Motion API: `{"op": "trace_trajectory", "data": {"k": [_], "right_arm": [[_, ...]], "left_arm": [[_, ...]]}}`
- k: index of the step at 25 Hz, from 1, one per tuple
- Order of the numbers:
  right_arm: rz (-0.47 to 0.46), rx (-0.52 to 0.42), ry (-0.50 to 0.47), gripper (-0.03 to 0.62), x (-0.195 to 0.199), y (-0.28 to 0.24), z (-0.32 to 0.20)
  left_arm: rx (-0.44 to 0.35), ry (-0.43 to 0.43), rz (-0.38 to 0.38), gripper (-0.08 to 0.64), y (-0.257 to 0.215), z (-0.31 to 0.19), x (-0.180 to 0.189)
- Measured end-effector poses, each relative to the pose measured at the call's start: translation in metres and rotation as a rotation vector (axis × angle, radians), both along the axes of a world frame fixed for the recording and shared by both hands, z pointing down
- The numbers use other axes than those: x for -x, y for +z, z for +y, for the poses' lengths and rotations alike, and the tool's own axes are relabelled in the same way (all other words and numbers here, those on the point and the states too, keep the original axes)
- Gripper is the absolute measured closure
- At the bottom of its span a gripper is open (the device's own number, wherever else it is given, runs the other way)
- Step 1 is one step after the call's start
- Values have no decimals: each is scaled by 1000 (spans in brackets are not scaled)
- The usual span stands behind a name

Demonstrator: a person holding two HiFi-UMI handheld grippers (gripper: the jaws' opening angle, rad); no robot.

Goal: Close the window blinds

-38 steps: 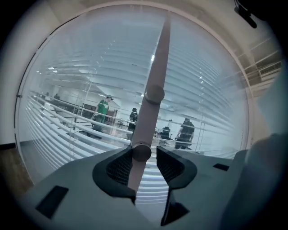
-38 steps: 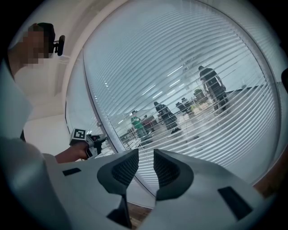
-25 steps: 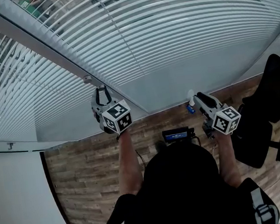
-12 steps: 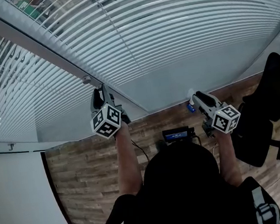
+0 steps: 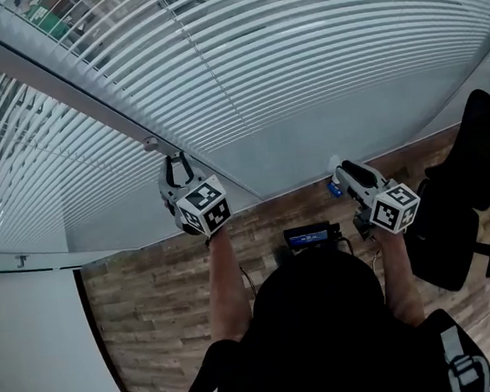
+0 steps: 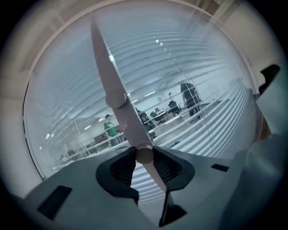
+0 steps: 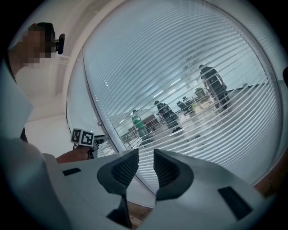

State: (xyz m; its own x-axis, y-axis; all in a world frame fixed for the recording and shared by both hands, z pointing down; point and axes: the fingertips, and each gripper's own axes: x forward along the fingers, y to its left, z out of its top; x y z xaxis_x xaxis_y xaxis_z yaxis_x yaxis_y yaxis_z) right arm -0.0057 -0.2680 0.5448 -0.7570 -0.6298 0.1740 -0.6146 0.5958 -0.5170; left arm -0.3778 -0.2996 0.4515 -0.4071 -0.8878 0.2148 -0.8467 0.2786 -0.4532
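Observation:
White slatted blinds (image 5: 299, 46) cover the big window, their slats partly open so the room beyond shows through. The blinds' pale tilt wand (image 6: 118, 99) hangs down in front of the glass. My left gripper (image 5: 176, 163) (image 6: 144, 167) has just been closing, and its pads now press on the wand's round lower end (image 6: 144, 154). My right gripper (image 5: 338, 170) (image 7: 146, 168) hovers to the right near the window's lower edge, open, with nothing between its pads.
A black office chair (image 5: 478, 175) stands at the right on the wooden floor (image 5: 152, 305). A small device with a blue screen (image 5: 308, 236) sits at my chest. A white wall (image 5: 27, 361) fills the left. People stand beyond the glass.
Half a second ago the left gripper's marker cube was rolled to the left; now it is back as it stood a second ago. The right gripper has stayed put.

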Motion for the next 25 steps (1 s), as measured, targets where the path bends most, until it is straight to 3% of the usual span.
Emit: {"op": "trace_trajectory", "data": {"k": [4, 6, 7, 10, 12, 15, 17, 20, 25], "right_arm": [[1, 1, -3, 486, 0, -1, -1], [-1, 0, -6, 486, 0, 0, -1], [-2, -1, -7, 486, 0, 1, 0], [-5, -4, -11, 486, 0, 1, 1], [-5, -4, -10, 486, 0, 0, 1], [-2, 0, -4, 486, -2, 1, 1], [-2, 2, 1, 486, -3, 1, 1], [-2, 2, 6, 486, -3, 0, 2], [0, 5, 10, 486, -3, 2, 1]], "left_arm": [[91, -20, -249, 423, -1, -2, -4], [82, -6, -252, 423, 0, -2, -7], [59, 6, -192, 423, 1, -1, -8], [-56, 31, 140, 401, 5, 7, -10], [-126, 36, 321, 393, 2, 11, -8], [-182, 44, 487, 394, -2, 9, -4], [-191, 51, 546, 396, -2, 5, -2], [-153, 44, 484, 422, 0, 5, -1], [-27, 15, 172, 423, 7, 3, 2]]}}
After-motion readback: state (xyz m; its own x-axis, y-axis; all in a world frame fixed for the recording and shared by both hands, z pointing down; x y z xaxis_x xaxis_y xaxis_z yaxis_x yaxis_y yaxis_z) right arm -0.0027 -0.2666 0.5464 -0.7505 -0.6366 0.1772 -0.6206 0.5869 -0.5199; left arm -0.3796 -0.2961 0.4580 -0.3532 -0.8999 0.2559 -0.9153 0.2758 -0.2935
